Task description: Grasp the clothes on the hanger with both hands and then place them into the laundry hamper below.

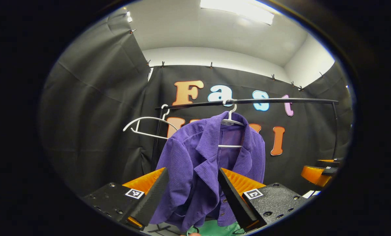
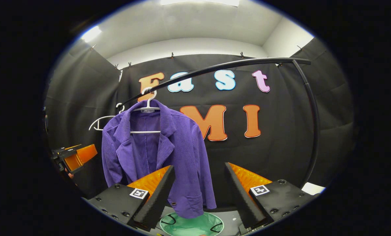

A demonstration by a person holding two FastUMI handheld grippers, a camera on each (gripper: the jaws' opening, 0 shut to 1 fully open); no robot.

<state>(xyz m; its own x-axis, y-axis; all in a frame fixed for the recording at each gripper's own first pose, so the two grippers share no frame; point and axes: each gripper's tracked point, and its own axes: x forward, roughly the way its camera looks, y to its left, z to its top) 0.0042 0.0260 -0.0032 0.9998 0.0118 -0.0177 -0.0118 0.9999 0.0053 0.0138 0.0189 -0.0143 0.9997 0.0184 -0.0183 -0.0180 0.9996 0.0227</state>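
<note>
Purple jacket (image 1: 208, 167) hangs on its hanger (image 1: 231, 122) above the hamper (image 2: 191, 225) (ready to drop); we hold both grippers (image 1: 192, 193) (image 2: 199, 193) before it, fingers spread, empty.

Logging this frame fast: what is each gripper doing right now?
Left gripper: open, holding nothing, purple jacket ahead.
Right gripper: open, holding nothing.

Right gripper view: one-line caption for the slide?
Open right gripper faces a purple jacket hanging on a white hanger from the black rail, green hamper below.
</note>
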